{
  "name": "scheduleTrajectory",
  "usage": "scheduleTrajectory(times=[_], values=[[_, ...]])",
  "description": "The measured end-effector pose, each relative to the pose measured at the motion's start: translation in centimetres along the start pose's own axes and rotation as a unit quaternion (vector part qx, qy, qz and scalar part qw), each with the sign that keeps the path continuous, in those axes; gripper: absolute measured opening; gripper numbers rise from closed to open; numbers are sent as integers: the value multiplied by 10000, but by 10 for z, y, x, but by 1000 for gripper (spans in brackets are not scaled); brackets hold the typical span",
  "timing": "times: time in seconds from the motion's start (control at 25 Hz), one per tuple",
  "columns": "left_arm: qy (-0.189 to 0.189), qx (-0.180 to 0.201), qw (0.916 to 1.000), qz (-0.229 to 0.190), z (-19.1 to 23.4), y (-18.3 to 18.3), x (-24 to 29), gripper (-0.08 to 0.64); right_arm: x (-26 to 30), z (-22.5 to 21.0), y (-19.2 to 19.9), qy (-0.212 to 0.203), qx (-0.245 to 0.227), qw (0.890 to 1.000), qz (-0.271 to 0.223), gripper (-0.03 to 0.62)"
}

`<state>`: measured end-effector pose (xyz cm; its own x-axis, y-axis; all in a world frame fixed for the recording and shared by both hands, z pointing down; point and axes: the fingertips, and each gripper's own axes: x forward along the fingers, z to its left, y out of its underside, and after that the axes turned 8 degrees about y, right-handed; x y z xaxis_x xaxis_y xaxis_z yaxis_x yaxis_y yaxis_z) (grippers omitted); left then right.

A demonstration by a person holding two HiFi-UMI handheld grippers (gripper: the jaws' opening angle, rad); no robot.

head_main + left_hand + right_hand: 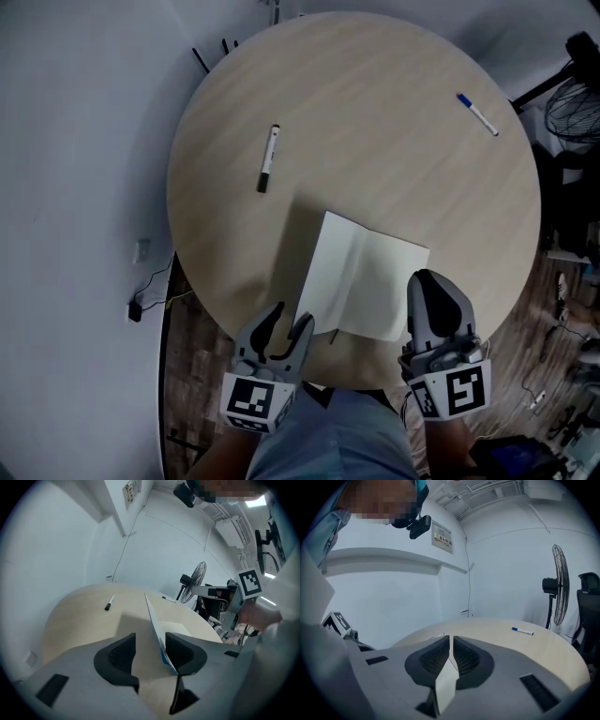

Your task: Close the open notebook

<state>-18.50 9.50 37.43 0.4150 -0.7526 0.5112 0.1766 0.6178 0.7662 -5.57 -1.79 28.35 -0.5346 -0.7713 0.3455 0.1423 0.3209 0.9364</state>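
The open notebook [361, 281], white pages up, lies at the near edge of the round wooden table [375, 141]. My left gripper [291, 319] is at its lower left corner with its jaws open. In the left gripper view its left sheet [152, 616] stands on edge between the jaws of the left gripper [150, 641], close to the right pad, and nothing presses it. My right gripper [431, 281] is over the notebook's right side. In the right gripper view the right gripper [451, 644] is shut on a thin white page [446, 686].
A black marker [269, 157] lies left of the table's centre and a blue pen [478, 114] lies at the far right. A standing fan [560, 585] and a dark chair [588, 606] are beyond the table. Cables [150, 295] trail on the floor at the left.
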Motion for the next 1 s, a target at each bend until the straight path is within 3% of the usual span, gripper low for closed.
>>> scheduleTrajectory(times=[0.12, 0.32, 0.6, 1.0], values=[[280, -128, 9995, 112, -5, 5, 10, 216, 4, -1, 12, 36, 10, 9999, 98, 54], [811, -87, 9965, -155, -36, -15, 14, 218, -8, -10, 9, 123, 68, 9999, 80, 54], [1446, 283, 9890, -135, -89, -32, 21, 218, -38, -41, -12, 482, 187, 9983, -281, 54], [2163, 777, 9727, 331, -165, -15, 56, 234, -95, -106, 7, 1140, 496, 9915, -377, 54]])
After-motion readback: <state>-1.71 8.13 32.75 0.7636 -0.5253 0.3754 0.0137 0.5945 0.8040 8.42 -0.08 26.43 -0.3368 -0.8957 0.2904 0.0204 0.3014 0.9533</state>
